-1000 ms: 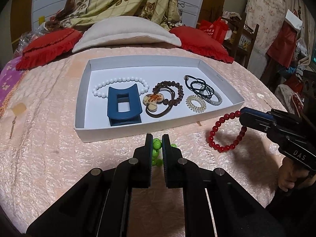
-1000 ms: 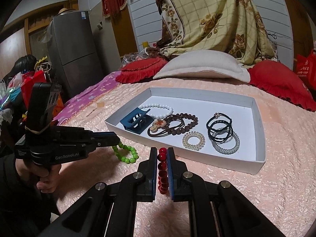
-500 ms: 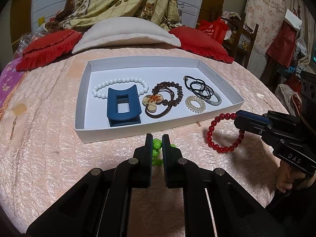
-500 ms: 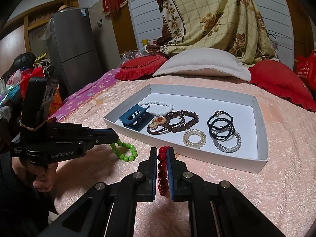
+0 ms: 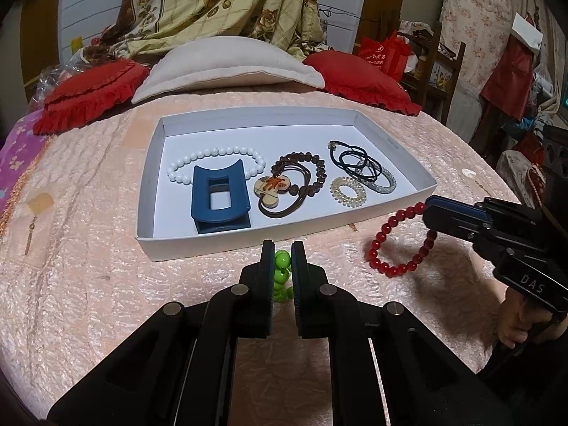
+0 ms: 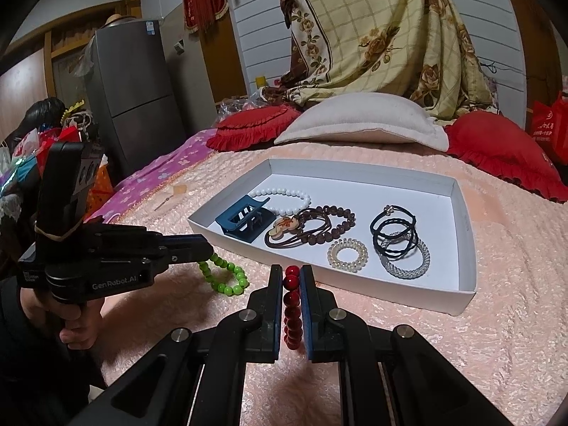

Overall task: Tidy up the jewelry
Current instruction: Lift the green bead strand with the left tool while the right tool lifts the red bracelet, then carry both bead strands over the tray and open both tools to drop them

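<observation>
A white tray (image 5: 156, 163) lies on the pink bedspread and holds a white bead bracelet (image 5: 216, 154), a blue hair claw (image 5: 218, 195), a brown bead necklace with a pendant (image 5: 294, 184), black hair ties (image 5: 358, 163) and a clear coil tie (image 5: 348, 191). My left gripper (image 5: 283, 248) is shut on a green bead bracelet (image 6: 223, 277), just in front of the tray's near wall. My right gripper (image 6: 291, 273) is shut on a red bead bracelet (image 5: 401, 238), lifted near the tray's right front corner (image 6: 465, 298). The tray also shows in the right wrist view (image 6: 461, 213).
Red cushions (image 5: 88, 92) and a beige pillow (image 5: 230, 67) lie behind the tray. A small gold pendant (image 5: 30, 230) lies on the bedspread at the left. A grey fridge (image 6: 135, 99) stands beyond the bed's left side.
My right gripper has carried the red bracelet up and a little toward the tray. My left gripper has stayed shut on the green bracelet, nearly still.
</observation>
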The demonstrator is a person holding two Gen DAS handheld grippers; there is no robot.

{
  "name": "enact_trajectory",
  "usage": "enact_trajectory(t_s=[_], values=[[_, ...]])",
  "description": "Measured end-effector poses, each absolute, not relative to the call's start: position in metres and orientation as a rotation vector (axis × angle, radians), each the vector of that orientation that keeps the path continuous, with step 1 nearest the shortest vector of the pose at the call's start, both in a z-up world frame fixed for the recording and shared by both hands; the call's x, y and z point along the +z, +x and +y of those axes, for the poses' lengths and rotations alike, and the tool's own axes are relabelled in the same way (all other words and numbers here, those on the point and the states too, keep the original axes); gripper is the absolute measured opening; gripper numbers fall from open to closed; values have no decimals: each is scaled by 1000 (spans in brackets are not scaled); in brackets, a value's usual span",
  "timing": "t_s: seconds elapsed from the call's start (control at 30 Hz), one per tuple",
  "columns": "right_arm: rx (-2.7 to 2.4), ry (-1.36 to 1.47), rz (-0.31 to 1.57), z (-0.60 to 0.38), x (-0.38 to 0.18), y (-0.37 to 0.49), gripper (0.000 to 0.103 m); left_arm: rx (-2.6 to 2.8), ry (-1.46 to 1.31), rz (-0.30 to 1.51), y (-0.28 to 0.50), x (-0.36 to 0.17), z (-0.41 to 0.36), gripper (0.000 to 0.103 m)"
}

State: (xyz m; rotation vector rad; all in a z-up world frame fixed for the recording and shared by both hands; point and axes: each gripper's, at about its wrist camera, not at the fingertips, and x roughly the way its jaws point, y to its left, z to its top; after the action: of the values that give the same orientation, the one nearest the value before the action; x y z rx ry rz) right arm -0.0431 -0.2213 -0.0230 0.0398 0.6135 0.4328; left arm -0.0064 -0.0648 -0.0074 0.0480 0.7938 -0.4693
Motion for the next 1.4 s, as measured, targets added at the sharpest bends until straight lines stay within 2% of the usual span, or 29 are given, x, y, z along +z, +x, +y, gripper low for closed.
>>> enact_trajectory(t_s=[0.37, 0.67, 0.93, 1.2, 1.4], values=[[425, 50, 587, -224, -14, -47, 9, -462, 44, 797, -13, -7, -64, 7], [394, 102, 531, -243, 10, -40, 9, -523, -21, 734, -11, 38, -71, 7], [342, 123, 523, -258, 39, 15, 9, -561, -49, 680, 42, 79, -97, 7], [260, 217, 644, -272, 20, 103, 9, -543, -134, 771, 139, 37, -120, 7], [269, 262, 719, -261, -4, 146, 9, -509, -133, 813, 161, 14, -115, 7]])
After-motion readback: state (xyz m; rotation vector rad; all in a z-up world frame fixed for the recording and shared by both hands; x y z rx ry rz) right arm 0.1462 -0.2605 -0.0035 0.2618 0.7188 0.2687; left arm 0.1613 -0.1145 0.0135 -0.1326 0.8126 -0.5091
